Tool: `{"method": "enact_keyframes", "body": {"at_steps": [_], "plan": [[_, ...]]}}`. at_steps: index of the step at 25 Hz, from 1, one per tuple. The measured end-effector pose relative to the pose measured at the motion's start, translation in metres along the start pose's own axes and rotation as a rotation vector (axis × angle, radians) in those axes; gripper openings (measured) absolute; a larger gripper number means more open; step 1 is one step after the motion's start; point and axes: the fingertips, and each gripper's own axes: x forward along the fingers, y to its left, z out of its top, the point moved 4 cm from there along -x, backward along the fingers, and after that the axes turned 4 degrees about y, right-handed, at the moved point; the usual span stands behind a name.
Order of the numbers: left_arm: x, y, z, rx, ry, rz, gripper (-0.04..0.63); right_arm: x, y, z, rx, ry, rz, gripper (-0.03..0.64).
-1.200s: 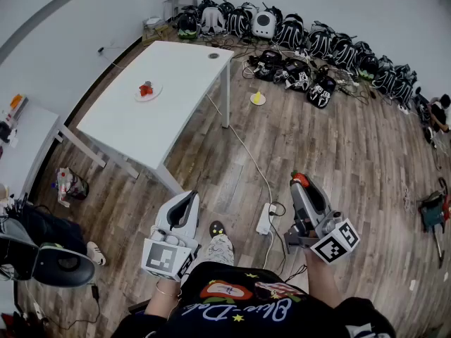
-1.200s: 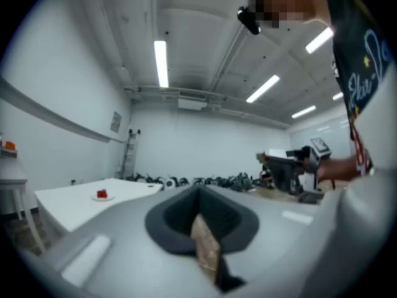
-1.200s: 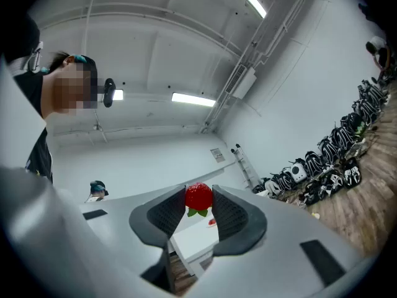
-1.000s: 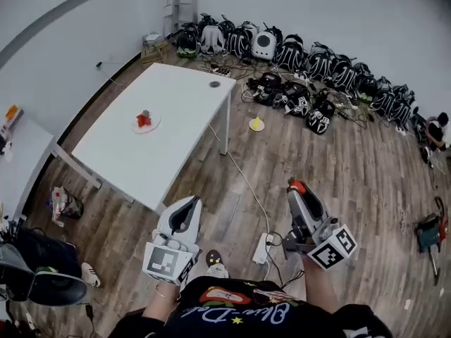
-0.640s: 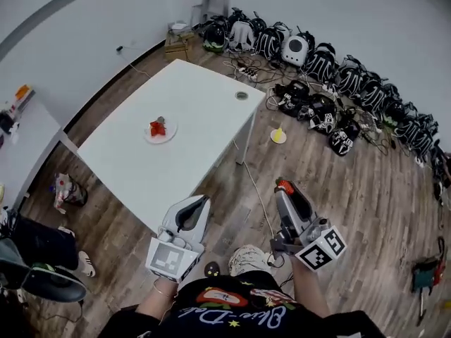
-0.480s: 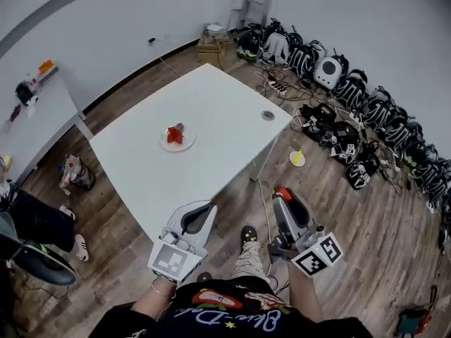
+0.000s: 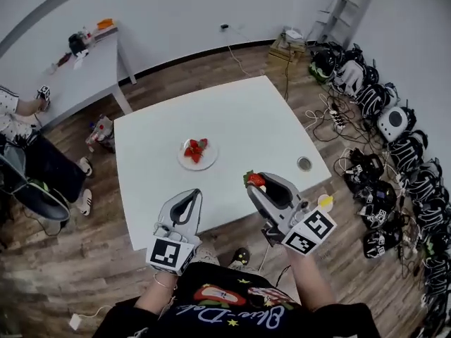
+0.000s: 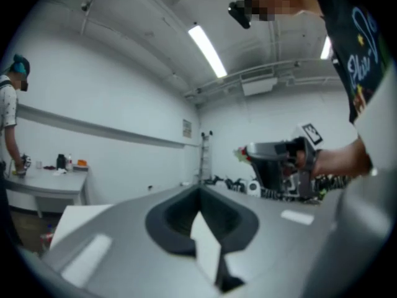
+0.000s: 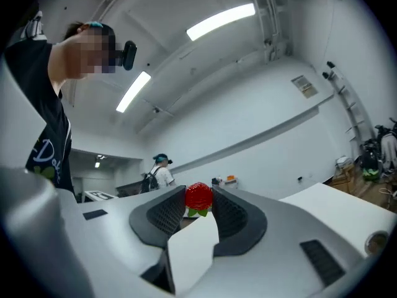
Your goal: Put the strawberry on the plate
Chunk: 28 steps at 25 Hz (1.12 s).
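Observation:
A white plate [image 7: 198, 155] with strawberries [image 7: 194, 148] on it sits near the middle of the white table [image 7: 239, 118]. My right gripper [image 7: 258, 182] is shut on another red strawberry [image 7: 255, 180] and hovers over the table's near right part, a short way right of the plate. In the right gripper view the strawberry [image 9: 199, 197] is pinched between the dark pads [image 9: 167, 215] at the tips. My left gripper [image 7: 189, 194] hangs over the table's near edge, below the plate, jaws together and empty. The left gripper view shows the right gripper [image 8: 273, 161] off to the right.
A round cable hole [image 7: 304, 163] lies in the table's right corner. A second white table [image 7: 77, 69] stands at the upper left, with a seated person [image 7: 17, 118] and a chair [image 7: 28, 189] beside it. Backpacks [image 7: 394, 146] and cables line the right wall.
The view has swung round and closed in on the table, once far off and now directly below. Both grippers have come over its near edge. The right one still holds the strawberry.

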Motion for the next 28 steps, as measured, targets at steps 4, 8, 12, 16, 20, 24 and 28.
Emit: {"method": "enact_keyframes", "body": {"at_steps": [4, 8, 12, 16, 20, 24, 28], "plan": [[0.015, 0.023, -0.007, -0.038, 0.029, 0.096, -0.014, 0.065, -0.051, -0.026, -0.028, 0.207, 0.099, 0.14], [0.018, 0.046, -0.007, -0.054, 0.045, 0.186, -0.014, 0.12, -0.082, -0.062, -0.121, 0.402, 0.144, 0.141], [0.02, 0.073, -0.008, -0.064, 0.046, 0.26, -0.014, 0.165, -0.102, -0.104, -0.165, 0.564, 0.18, 0.14], [0.029, 0.096, -0.014, -0.072, 0.049, 0.295, -0.014, 0.197, -0.116, -0.14, -0.202, 0.691, 0.199, 0.141], [0.044, 0.114, -0.017, -0.071, 0.046, 0.306, -0.014, 0.218, -0.126, -0.167, -0.221, 0.78, 0.203, 0.141], [0.054, 0.123, -0.019, -0.101, 0.043, 0.294, -0.014, 0.23, -0.131, -0.189, -0.234, 0.848, 0.207, 0.141], [0.055, 0.123, -0.024, -0.115, 0.056, 0.286, -0.014, 0.232, -0.134, -0.205, -0.263, 0.896, 0.209, 0.14]]}}
